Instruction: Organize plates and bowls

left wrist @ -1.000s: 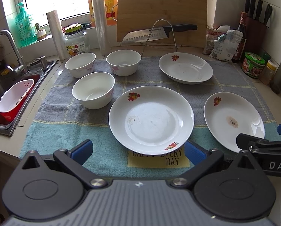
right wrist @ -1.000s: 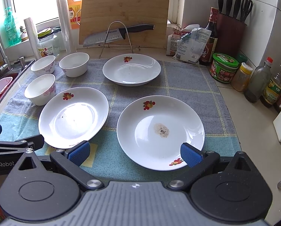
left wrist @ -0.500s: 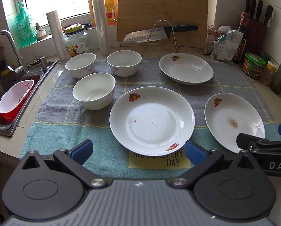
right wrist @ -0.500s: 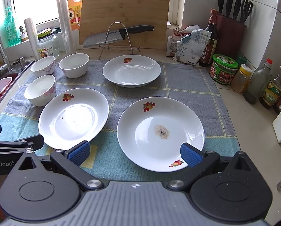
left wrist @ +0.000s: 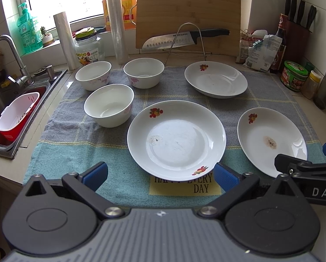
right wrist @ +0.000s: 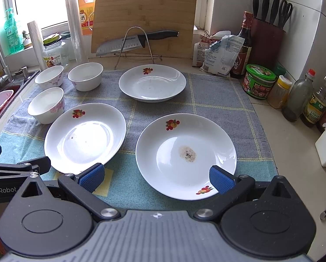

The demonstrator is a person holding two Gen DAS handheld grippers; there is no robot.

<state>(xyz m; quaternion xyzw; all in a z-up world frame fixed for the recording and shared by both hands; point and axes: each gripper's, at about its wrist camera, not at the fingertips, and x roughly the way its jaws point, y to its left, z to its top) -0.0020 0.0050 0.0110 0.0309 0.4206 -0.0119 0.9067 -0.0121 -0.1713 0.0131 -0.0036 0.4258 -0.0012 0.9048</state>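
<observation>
Three white plates with fruit prints lie on a grey-blue towel [left wrist: 66,152]: a near middle plate [left wrist: 176,139] [right wrist: 84,137], a near right plate [left wrist: 270,142] [right wrist: 186,155] with a brown stain, and a far plate [left wrist: 215,81] [right wrist: 152,85]. Three white bowls [left wrist: 109,108] [left wrist: 93,75] [left wrist: 143,72] stand at the left. My left gripper [left wrist: 160,175] is open and empty just before the middle plate. My right gripper [right wrist: 156,179] is open and empty over the near edge of the stained plate.
A sink [left wrist: 7,100] with a red-and-white basket lies at the left. A cutting board [left wrist: 187,17], a knife on a wire stand [left wrist: 184,38], jars and rolls line the back. Bottles, jars and a knife block [right wrist: 267,41] stand at the right.
Both grippers have edged slightly forward toward the plates. Nothing on the towel has moved.
</observation>
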